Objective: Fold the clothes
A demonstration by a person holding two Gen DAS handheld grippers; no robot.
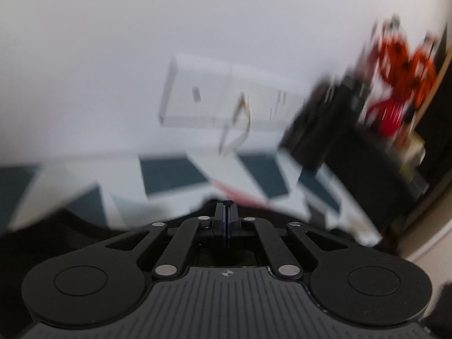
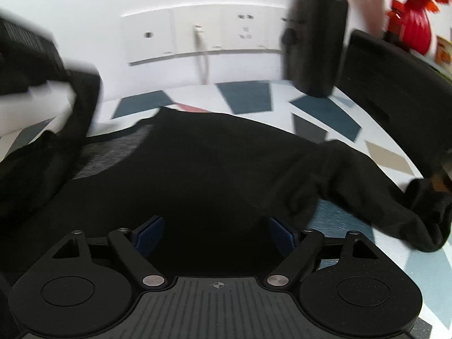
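- Left claw (image 1: pixel 226 212) is pressed fully together, fingers flush against each other; can't tell if any cloth is caught between them (that view is heavily blurred).
- Right claw (image 2: pixel 217 233) is spread wide, blue pads (image 2: pixel 149 233) well apart, hovering over the black garment (image 2: pixel 203 169) with nothing pinched between them.
- The black garment lies across the middle of the surface (image 2: pixel 248 96), which has a white cover with teal, grey and tan shapes. One sleeve (image 2: pixel 395 197) trails off toward the right edge, cuff bunched near it.
- At the left side of the right wrist view, part of the garment (image 2: pixel 84 101) is lifted off the surface, next to a dark blurry shape that's probably the other claw.
- A black bottle (image 2: pixel 316 34) stands by the far edge of the surface, right of the wall sockets (image 2: pixel 203 31) with a white cable (image 2: pixel 202 56) plugged in.
- Far right corner: something red and orange (image 2: pixel 415 22) (too blurry to name), with a black box-like thing (image 2: pixel 395 79) in front of it.
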